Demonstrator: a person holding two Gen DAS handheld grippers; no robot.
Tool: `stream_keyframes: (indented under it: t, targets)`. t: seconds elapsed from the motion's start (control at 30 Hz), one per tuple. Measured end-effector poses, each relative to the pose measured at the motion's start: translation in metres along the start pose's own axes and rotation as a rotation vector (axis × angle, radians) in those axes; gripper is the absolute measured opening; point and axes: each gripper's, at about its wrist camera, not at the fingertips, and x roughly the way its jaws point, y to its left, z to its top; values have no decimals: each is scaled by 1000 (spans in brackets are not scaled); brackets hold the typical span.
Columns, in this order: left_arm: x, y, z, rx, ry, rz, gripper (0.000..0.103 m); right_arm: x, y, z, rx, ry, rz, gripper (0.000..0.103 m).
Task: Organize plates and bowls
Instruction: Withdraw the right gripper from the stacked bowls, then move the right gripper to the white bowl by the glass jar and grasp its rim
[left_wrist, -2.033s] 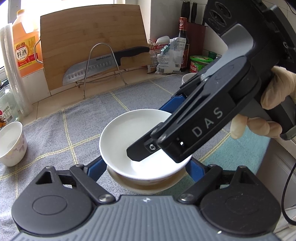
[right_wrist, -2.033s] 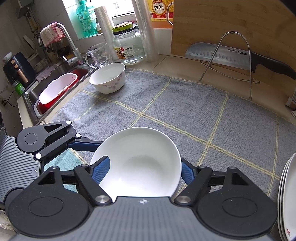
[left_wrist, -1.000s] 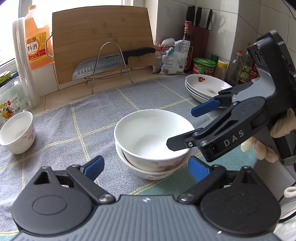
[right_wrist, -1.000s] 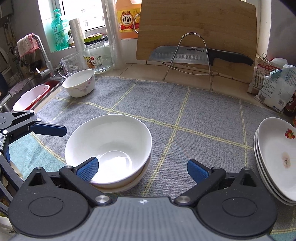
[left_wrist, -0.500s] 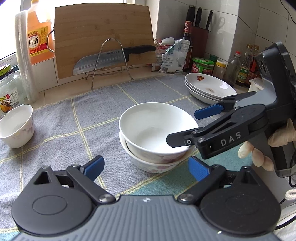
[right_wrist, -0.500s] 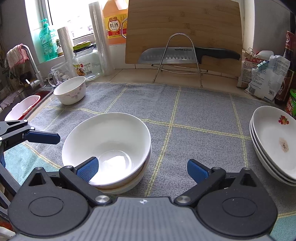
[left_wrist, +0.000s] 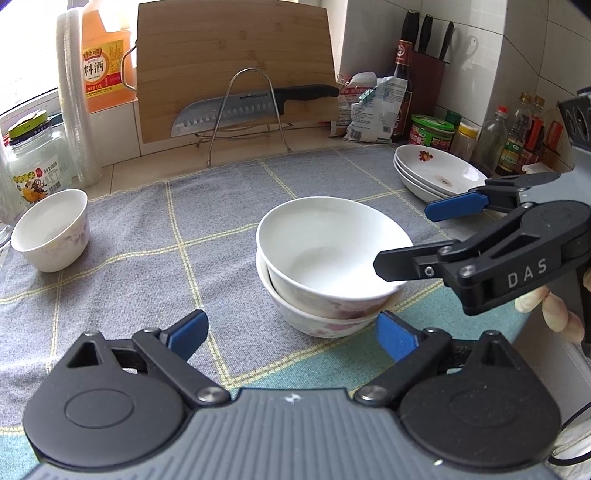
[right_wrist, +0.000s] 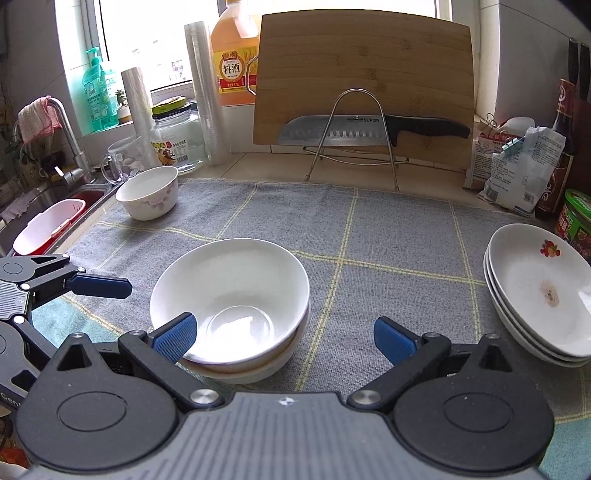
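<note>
Two nested bowls (left_wrist: 325, 266) sit mid-mat (left_wrist: 147, 229), third bowl (left_wrist: 51, 229) at its left edge, plates (left_wrist: 436, 173) stacked at the right edge. Only the right view shows the sink (right_wrist: 51, 218); only the left view shows a gloved hand (left_wrist: 554, 306). Left gripper (left_wrist: 291, 332) and right gripper (right_wrist: 282, 336) both tilt down, jaws spread, holding nothing.

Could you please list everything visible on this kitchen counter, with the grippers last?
Stacked bowls: two, white, nested mid-cloth.
Single bowl: one, white, far left of cloth.
Plates: about three, white, stacked at right.
Cloth: one, grey checked, covering counter.
Cutting board: one, wooden, leaning at back.
Knife: one, black-handled, on wire rack.
Cooking wine jug: one, orange, back.
Glass jar: one, clear, back left.
Left gripper: blue fingers, open, empty.
Right gripper: blue fingers, open, empty.
</note>
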Motion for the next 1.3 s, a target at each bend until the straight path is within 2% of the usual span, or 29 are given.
stream_keyframes:
  t: [0.1,0.23,0.53,0.7,0.83,1.0,1.3]
  targets:
    - [-2,-5,2,-35,11,27,97,-2,-3,1,-49,1,21,103]
    - [-5,-11,3,-56,27,105,97,-5,-8,0,-95,-8,51,103]
    - [-26,-3,-1,-115,-1,244,97,-10,-13,8,-168,-10,151,103]
    - [-27,22,1,-155,-33,309,97,-7,-3,21,-200,-13,180,103]
    - [-24,51,3,-176,-36,327,97,3,6,33,-212,7,213,103]
    - [-14,91,6,-149,-36,350,97,18,24,55,-271,35,229,103]
    - [20,154,15,-141,-60,425,97,65,54,119,-264,122,308,103]
